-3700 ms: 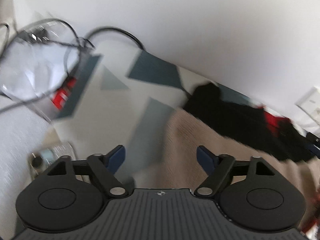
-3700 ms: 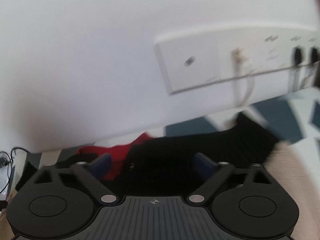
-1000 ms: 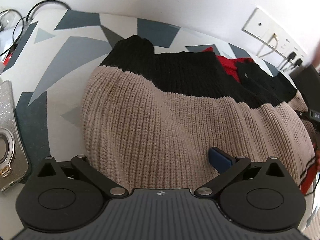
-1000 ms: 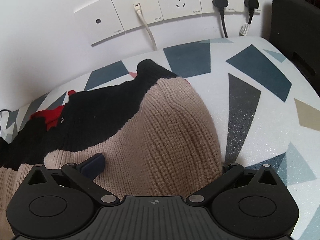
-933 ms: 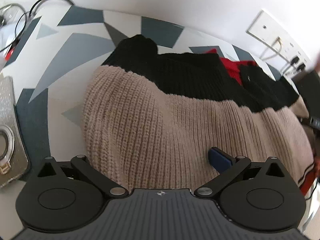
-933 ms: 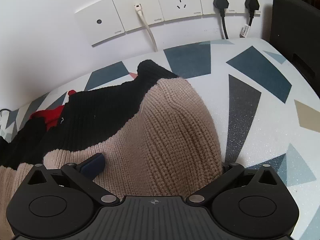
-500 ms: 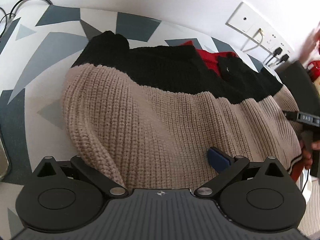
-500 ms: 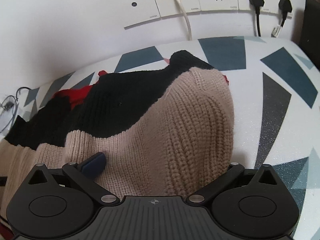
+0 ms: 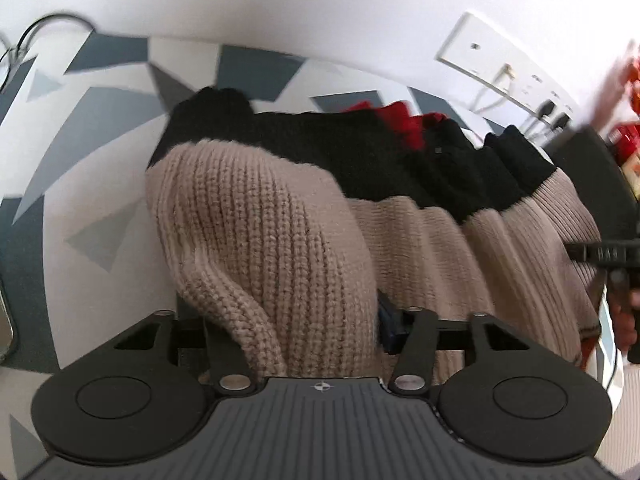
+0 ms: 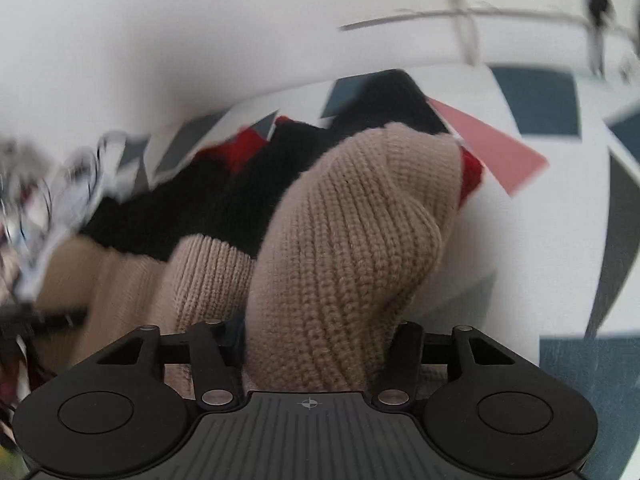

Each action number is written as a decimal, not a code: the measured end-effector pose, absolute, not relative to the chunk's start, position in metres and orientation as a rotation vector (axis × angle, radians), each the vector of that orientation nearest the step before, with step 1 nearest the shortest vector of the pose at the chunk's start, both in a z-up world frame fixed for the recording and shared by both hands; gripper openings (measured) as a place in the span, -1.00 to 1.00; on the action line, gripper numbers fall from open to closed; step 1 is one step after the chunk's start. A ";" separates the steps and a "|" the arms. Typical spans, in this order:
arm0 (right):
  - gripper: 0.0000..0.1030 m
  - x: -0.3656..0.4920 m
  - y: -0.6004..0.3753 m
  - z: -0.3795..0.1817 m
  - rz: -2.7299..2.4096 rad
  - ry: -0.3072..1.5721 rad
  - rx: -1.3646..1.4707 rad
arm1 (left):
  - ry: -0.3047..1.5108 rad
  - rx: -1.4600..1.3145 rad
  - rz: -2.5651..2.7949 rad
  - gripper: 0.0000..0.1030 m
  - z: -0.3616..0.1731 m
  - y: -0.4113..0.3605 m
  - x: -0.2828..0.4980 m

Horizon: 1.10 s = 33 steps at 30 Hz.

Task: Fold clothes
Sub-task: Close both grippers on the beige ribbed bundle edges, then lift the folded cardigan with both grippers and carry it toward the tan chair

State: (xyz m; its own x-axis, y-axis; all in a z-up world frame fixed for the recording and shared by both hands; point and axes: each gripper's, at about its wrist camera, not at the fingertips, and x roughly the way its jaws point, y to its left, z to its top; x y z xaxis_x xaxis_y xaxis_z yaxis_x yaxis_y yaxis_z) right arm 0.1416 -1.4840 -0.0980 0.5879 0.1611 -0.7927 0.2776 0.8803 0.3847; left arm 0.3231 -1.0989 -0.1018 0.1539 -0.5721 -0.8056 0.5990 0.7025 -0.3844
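Observation:
A chunky knit sweater, beige with a black upper band and red patches, lies on the patterned table. My left gripper is shut on a bunched beige fold at the sweater's left end and lifts it. My right gripper is shut on a beige fold at the sweater's right end, raised off the table. The black band and red part trail behind it. The right gripper also shows at the right edge of the left wrist view. The fingertips are buried in the knit.
The table top is white with grey and blue triangles. A wall plate with sockets and plugs is on the wall behind. Cables lie at the far left. A dark object stands at the right.
Both grippers closed from wide open onto the sweater's edges and raised the beige folds. The sweater has bunched up between them. Both views are now blurred with motion.

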 end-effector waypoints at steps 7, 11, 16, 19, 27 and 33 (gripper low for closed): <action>0.67 0.132 -1.502 -0.106 -0.151 0.947 0.541 | 1.143 0.051 -0.871 0.77 -0.107 -1.095 0.324; 0.74 0.132 -1.495 -0.110 -0.155 0.937 0.497 | 1.076 0.173 -0.859 0.92 -0.107 -1.112 0.306; -0.15 0.135 -1.486 -0.100 -0.112 0.906 0.609 | 1.085 0.013 -0.800 -0.06 -0.089 -1.099 0.308; -0.21 0.127 -1.463 -0.074 -0.136 0.825 0.562 | 0.977 0.009 -0.788 -0.11 -0.060 -1.081 0.292; -0.27 0.098 -1.417 0.033 -0.091 0.534 0.561 | 0.735 -0.089 -0.813 -0.15 0.018 -1.005 0.257; -0.28 0.104 -1.380 0.092 0.050 0.458 0.500 | 0.609 -0.165 -0.721 -0.14 0.061 -0.939 0.225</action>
State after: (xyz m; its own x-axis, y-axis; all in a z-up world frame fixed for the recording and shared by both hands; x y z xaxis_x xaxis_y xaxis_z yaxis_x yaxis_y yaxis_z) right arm 0.1037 -1.3795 0.0923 0.8979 0.1565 -0.4115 0.0638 0.8786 0.4733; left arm 0.2254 -0.9388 0.0608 0.5881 -0.6620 -0.4646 0.5688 0.7469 -0.3444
